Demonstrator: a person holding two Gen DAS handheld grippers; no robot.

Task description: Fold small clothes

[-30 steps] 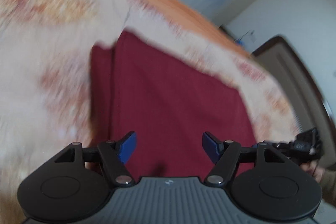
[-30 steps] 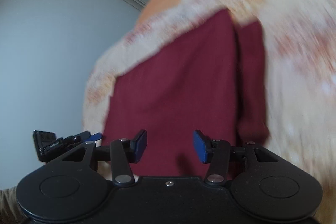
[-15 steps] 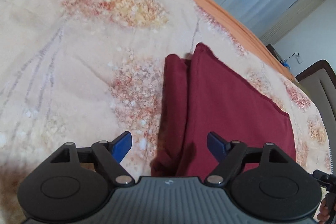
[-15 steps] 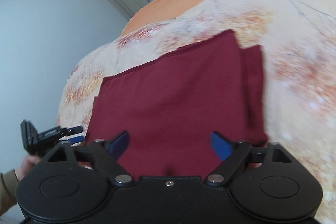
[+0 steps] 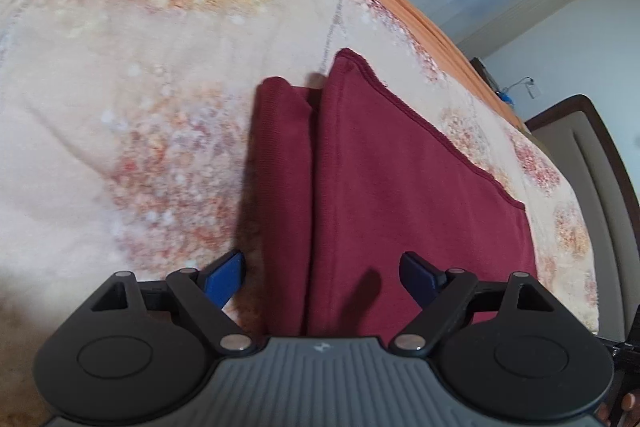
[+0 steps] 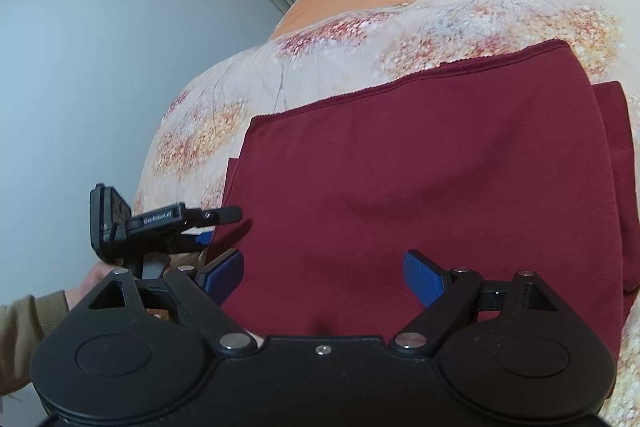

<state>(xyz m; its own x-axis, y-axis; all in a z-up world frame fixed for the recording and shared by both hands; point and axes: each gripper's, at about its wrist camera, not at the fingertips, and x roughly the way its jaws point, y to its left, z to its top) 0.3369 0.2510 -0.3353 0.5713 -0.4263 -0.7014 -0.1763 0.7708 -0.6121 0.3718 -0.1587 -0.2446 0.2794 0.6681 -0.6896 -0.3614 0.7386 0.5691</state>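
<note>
Left gripper (image 5: 322, 277) spread wide, holding nothing; left blue pad over the floral bedspread (image 5: 120, 99), right pad over the folded maroon garment (image 5: 392, 195). Garment lies flat just ahead of the fingers, narrower folded strip along its left edge. Right gripper (image 6: 324, 277) also released, both pads above the same garment (image 6: 420, 167); contact with fabric hard to judge. Left tool visible at its left, beside the cloth edge.

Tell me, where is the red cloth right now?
The red cloth lies folded flat on the flowery bedspread, straight ahead of both open claws in both views.
</note>
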